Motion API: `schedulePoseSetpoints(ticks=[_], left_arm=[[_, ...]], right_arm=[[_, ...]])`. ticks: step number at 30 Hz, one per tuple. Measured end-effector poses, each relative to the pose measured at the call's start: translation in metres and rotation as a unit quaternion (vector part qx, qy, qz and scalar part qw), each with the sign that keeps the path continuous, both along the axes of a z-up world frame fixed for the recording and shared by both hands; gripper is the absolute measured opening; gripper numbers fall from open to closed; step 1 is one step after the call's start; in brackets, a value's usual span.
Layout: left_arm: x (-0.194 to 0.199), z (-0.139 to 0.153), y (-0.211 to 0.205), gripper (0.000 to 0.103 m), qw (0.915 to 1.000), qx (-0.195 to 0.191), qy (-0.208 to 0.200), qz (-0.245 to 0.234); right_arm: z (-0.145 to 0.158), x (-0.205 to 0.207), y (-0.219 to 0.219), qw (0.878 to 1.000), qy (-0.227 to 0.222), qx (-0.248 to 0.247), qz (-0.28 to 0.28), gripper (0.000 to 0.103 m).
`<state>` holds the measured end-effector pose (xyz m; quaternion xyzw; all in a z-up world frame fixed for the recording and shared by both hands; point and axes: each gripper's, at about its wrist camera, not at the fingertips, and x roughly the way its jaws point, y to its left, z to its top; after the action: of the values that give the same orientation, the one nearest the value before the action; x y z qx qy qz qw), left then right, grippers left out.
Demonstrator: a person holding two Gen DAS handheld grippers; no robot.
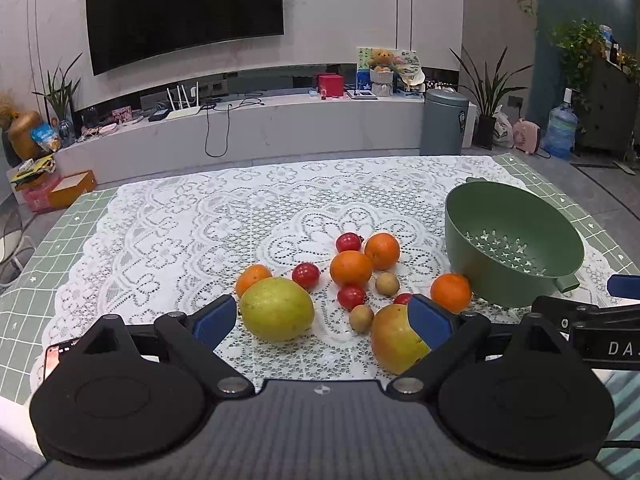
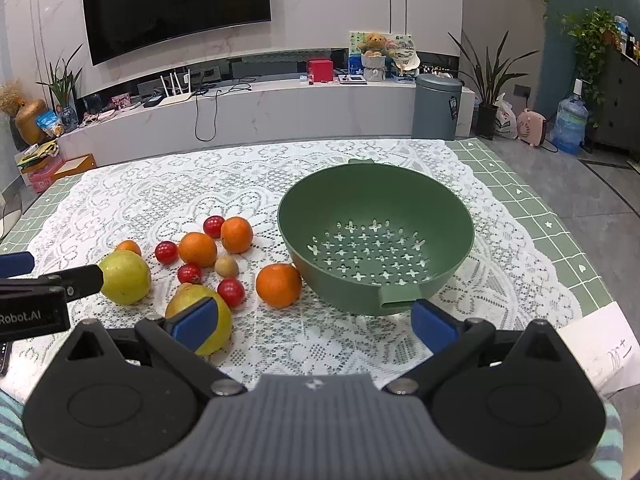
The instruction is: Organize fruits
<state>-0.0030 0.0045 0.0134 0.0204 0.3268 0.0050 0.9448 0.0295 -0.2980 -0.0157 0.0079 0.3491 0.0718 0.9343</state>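
Observation:
A green colander (image 1: 516, 240) (image 2: 376, 236) stands empty on the lace cloth. Left of it lie loose fruits: two yellow-green mangoes (image 1: 276, 309) (image 1: 394, 340), several oranges (image 1: 351, 268), red tomatoes (image 1: 306, 275) and small brown fruits (image 1: 387, 283). My left gripper (image 1: 324, 320) is open and empty, just before the mangoes. My right gripper (image 2: 314, 320) is open and empty, in front of the colander's handle (image 2: 400, 295); its left finger overlaps the near mango (image 2: 200, 316). An orange (image 2: 279, 285) sits beside the colander.
The table has a white lace cloth (image 1: 200, 216) over a green checked cover (image 2: 560, 240). A phone (image 1: 56, 354) lies at the left front edge. A white paper (image 2: 596, 348) lies at the right front. A TV wall and shelf stand beyond.

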Motion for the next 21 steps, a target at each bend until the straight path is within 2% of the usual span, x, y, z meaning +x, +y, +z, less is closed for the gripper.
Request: schedulePoseSetpoints(ticks=[21], left_arm=[[-0.0004,-0.0012,-0.0001,0.103,0.9999,-0.002,0.011,-0.009]], right_arm=[[-0.0019,0.0014,0.0038,1.0,0.007,-0.002,0.004,0.099]])
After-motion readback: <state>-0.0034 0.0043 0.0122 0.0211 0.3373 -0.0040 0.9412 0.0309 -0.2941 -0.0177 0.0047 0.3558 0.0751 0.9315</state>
